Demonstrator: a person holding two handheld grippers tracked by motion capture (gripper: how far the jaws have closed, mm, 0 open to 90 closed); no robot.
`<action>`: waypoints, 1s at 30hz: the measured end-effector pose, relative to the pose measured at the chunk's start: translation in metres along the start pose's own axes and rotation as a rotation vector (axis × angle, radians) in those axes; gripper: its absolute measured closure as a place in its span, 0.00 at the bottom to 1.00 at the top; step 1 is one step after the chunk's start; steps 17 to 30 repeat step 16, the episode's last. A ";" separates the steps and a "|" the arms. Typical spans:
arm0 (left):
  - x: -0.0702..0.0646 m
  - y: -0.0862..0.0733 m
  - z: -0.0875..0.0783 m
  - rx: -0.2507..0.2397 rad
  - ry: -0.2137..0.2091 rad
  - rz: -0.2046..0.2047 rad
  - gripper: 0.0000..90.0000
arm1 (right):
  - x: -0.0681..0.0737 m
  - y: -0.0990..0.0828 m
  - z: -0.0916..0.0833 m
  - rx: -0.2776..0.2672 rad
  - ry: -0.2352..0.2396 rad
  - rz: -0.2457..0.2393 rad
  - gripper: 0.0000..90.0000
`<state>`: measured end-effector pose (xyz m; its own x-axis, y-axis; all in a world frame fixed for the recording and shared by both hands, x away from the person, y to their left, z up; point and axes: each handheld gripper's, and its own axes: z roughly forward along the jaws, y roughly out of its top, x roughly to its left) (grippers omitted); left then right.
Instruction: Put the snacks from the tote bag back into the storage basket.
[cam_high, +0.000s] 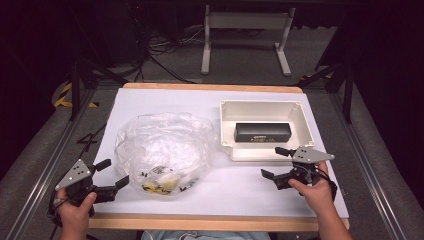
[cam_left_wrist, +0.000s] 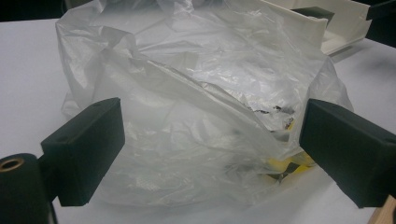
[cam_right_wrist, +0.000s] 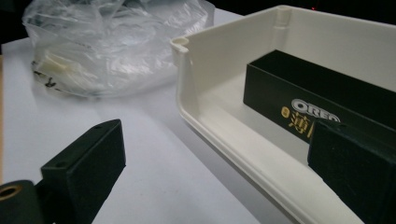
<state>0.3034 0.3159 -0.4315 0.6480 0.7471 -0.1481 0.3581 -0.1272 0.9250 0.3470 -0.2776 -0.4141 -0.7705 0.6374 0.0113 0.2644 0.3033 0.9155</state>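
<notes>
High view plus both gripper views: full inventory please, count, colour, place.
Crumpled clear plastic bag: 1, translucent, left-centre of the table, with small yellow, black and white items inside.
Shallow rectangular plastic tray: 1, off-white, right of the bag on the table.
Long black Oreo cardboard box: 1, black with gold and white print, lying flat inside the tray.
Table with white top and wooden edge: 1, centre of the high view.
White metal frame with feet: 1, on the floor beyond the table.
Left hand-held gripper: 1, black, jaws open and facing the bag, near-left edge.
Right hand-held gripper: 1, black, jaws open, empty, at the tray's near wall.
Hands: 2, one on each gripper.
</notes>
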 end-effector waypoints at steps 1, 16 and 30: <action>0.000 0.000 0.000 -0.002 -0.004 -0.001 0.08 | -0.001 -0.003 0.001 -0.006 -0.006 0.009 0.06; 0.004 -0.004 0.001 -0.006 -0.040 0.005 0.05 | -0.004 -0.019 0.004 0.013 -0.066 0.023 0.07; 0.004 -0.004 0.001 -0.006 -0.040 0.005 0.05 | -0.004 -0.019 0.004 0.013 -0.066 0.023 0.07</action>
